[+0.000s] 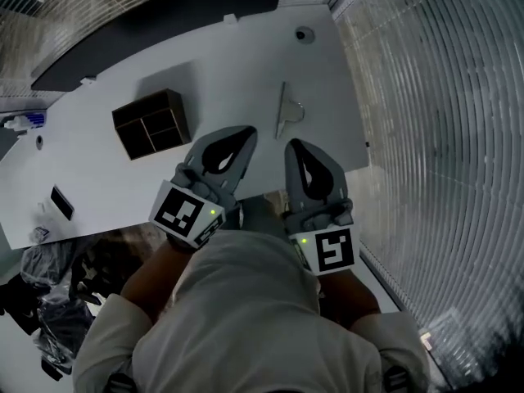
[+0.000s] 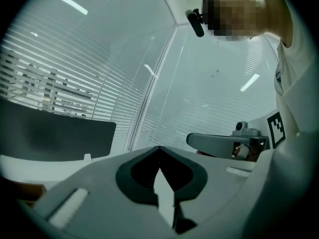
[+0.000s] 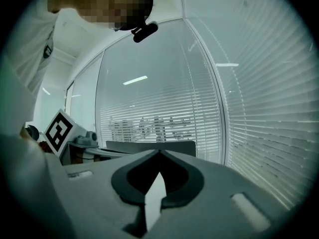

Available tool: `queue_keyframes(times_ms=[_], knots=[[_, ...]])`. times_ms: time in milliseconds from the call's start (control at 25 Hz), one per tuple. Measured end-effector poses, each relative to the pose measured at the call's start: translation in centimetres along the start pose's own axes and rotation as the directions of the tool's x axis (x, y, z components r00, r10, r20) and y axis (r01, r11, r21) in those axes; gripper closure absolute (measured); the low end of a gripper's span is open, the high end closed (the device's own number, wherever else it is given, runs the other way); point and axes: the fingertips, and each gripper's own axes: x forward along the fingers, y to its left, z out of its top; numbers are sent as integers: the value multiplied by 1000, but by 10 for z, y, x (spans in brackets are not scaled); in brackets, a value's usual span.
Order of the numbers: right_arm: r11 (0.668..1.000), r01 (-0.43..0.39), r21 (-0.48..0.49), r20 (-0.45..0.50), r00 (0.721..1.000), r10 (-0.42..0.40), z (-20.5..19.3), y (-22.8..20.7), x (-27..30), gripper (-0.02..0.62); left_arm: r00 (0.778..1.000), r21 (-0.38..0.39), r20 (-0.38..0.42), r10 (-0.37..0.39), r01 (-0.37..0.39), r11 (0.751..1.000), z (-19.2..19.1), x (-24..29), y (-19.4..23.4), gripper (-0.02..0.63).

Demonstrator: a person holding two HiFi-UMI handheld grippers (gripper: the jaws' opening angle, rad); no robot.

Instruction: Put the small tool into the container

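Observation:
A dark, open-topped container (image 1: 151, 123) with four compartments stands on the white table (image 1: 98, 178), left of centre. The small tool (image 1: 284, 109), a thin metal piece, lies flat on the table to the container's right. My left gripper (image 1: 249, 130) is held low by the table's near edge, shut and empty, its tip just short of the tool. Beside it, my right gripper (image 1: 291, 143) is also shut with nothing in it. Both gripper views point at the blinds: the left gripper (image 2: 159, 147) and right gripper (image 3: 159, 152) show tips meeting. Neither view shows tool or container.
A small round object (image 1: 304, 33) sits at the table's far right corner. A black phone (image 1: 61, 202) lies near the left front edge. A dark strip (image 1: 123, 31) runs along the back. A glass wall with blinds (image 1: 442, 137) stands close on the right. Dark bags (image 1: 49, 301) lie on the floor.

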Motion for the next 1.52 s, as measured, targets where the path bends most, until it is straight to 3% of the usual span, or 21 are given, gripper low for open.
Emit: queue_keyframes(times_ms=[920,1520], knots=[[997,68,-45,-127,989,-73,-77,-61,25,594,991,-48,-128,-37,31,998,-69,55,21,603],[999,42,-11,-255,966,-44,-146,-96,55,594,972,-96,-230,-39,17,995,-126,85,42,603]])
